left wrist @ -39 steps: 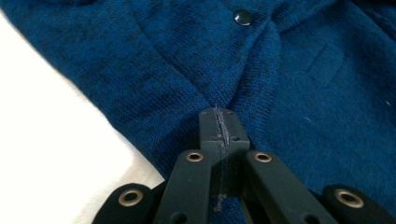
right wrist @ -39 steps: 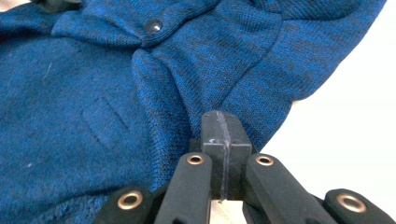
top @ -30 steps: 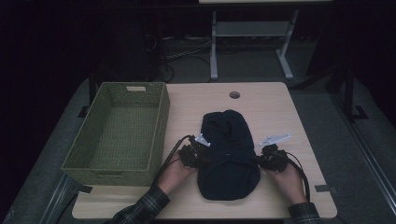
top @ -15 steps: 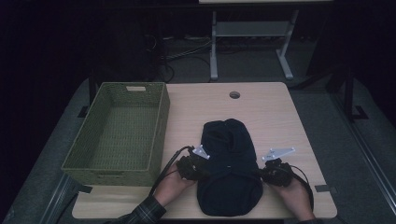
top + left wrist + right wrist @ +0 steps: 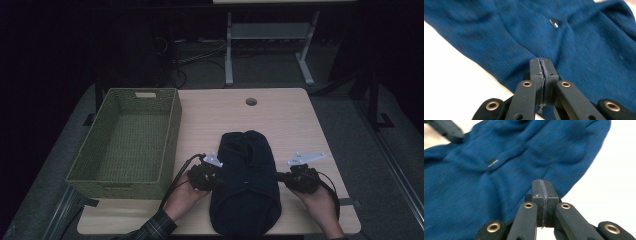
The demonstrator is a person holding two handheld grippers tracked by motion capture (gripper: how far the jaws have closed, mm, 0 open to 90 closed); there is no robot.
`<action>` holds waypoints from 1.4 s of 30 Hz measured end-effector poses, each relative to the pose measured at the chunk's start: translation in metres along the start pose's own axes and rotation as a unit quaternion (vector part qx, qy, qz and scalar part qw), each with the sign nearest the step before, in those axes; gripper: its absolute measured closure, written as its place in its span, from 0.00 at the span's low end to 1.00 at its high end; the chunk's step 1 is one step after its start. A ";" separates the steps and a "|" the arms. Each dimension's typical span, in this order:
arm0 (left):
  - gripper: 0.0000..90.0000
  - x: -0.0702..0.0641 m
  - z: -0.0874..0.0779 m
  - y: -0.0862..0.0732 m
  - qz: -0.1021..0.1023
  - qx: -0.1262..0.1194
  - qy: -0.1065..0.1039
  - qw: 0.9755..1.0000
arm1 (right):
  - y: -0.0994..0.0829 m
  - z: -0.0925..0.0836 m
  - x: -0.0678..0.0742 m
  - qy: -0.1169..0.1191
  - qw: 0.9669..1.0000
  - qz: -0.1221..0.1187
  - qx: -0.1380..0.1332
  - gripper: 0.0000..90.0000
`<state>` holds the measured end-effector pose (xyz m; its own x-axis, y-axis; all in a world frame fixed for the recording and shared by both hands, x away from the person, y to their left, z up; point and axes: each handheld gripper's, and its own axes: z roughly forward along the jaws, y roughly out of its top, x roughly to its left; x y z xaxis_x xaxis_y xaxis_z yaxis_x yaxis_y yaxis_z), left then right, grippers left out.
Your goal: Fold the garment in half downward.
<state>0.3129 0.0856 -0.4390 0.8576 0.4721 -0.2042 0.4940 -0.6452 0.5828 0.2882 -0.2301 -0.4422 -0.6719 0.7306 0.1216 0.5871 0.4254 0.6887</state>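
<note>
Lying flat on worktop (image 5: pixel 290 115) between both claws: dark blue knit garment (image 5: pixel 247 185), folded into long bundle. Left claw (image 5: pixel 216 181) clenching on garment's left edge, jaws pressed tight together, fabric threads showing in seam between them. Right claw (image 5: pixel 281 177) clenching on opposite edge, jaws likewise pressed together at fabric's border. Small pale button (image 5: pixel 553 23) sitting on knit ahead of left claw. Woven green basket (image 5: pixel 131 140) standing just beyond left claw, away from garment.
</note>
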 end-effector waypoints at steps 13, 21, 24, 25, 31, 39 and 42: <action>1.00 0.059 0.011 0.036 -0.064 -0.029 0.124 0.990 | 0.058 0.056 -0.063 -0.033 0.999 0.039 -0.009 1.00; 1.00 0.090 0.016 0.051 -0.103 -0.065 0.117 0.986 | 0.059 0.077 -0.074 -0.029 0.999 0.041 -0.001 1.00; 1.00 0.094 0.020 0.058 -0.099 -0.067 0.114 0.986 | 0.057 0.080 -0.076 -0.025 0.999 0.038 0.000 1.00; 0.98 0.096 0.022 0.060 -0.094 -0.070 0.115 0.986 | 0.057 0.080 -0.075 -0.027 0.999 0.034 0.001 1.00; 0.94 0.111 0.025 0.073 -0.100 -0.077 0.112 0.986 | 0.057 0.081 -0.074 -0.030 0.999 0.027 0.001 1.00; 0.63 0.121 0.035 0.077 -0.099 -0.076 0.099 0.987 | 0.057 0.081 -0.074 -0.030 0.999 0.026 0.001 1.00; 0.51 0.126 0.039 0.077 -0.099 -0.073 0.097 0.988 | 0.057 0.081 -0.074 -0.030 0.999 0.027 0.000 1.00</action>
<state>0.4648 0.0718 -0.4507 0.6957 0.6959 -0.1782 0.6108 -0.4424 0.6566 0.4080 -0.2167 -0.4700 -0.6106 0.7834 0.1155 0.6220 0.3842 0.6823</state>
